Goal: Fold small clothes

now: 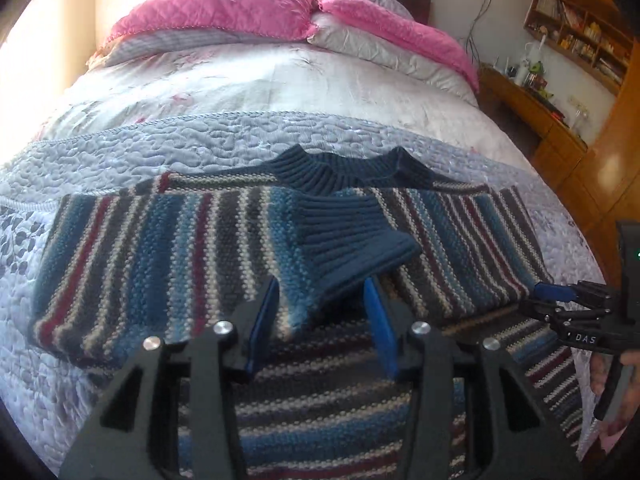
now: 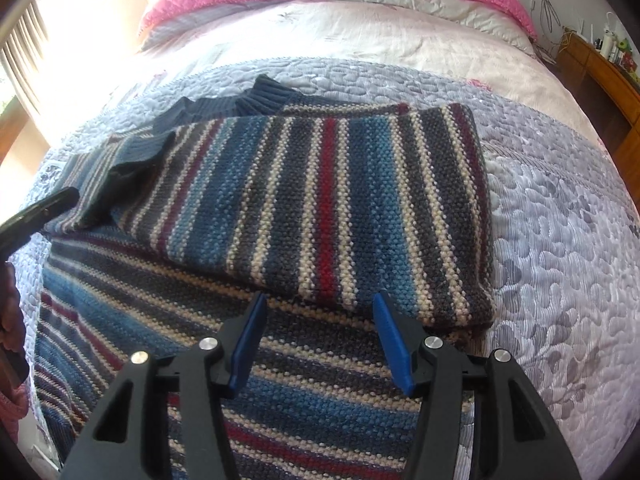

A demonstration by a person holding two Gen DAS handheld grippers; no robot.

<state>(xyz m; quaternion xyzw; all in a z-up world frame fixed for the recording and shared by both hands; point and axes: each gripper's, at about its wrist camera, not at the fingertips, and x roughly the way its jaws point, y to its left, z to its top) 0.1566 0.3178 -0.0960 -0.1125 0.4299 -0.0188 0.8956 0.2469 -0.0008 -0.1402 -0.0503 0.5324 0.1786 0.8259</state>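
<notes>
A striped knit sweater [image 1: 140,248] in blue, grey, cream and dark red lies flat on the bed, its ribbed blue collar [image 1: 320,168] pointing away from me. Both sleeves are folded across the chest. My left gripper [image 1: 322,290] is open, and the end of the left sleeve, with its blue ribbed cuff [image 1: 352,240], lies loose between its blue pads. My right gripper [image 2: 320,300] is open too and hovers just short of the folded right sleeve [image 2: 340,200], holding nothing. From the left wrist view it [image 1: 554,290] shows at the sweater's right edge.
The sweater rests on a quilted lilac bedspread [image 1: 160,140], with pink pillows [image 1: 224,12] at the head of the bed. A wooden desk [image 1: 532,108] and shelves [image 1: 580,36] stand along the bed's right side. A hand [image 2: 10,320] shows at the left edge.
</notes>
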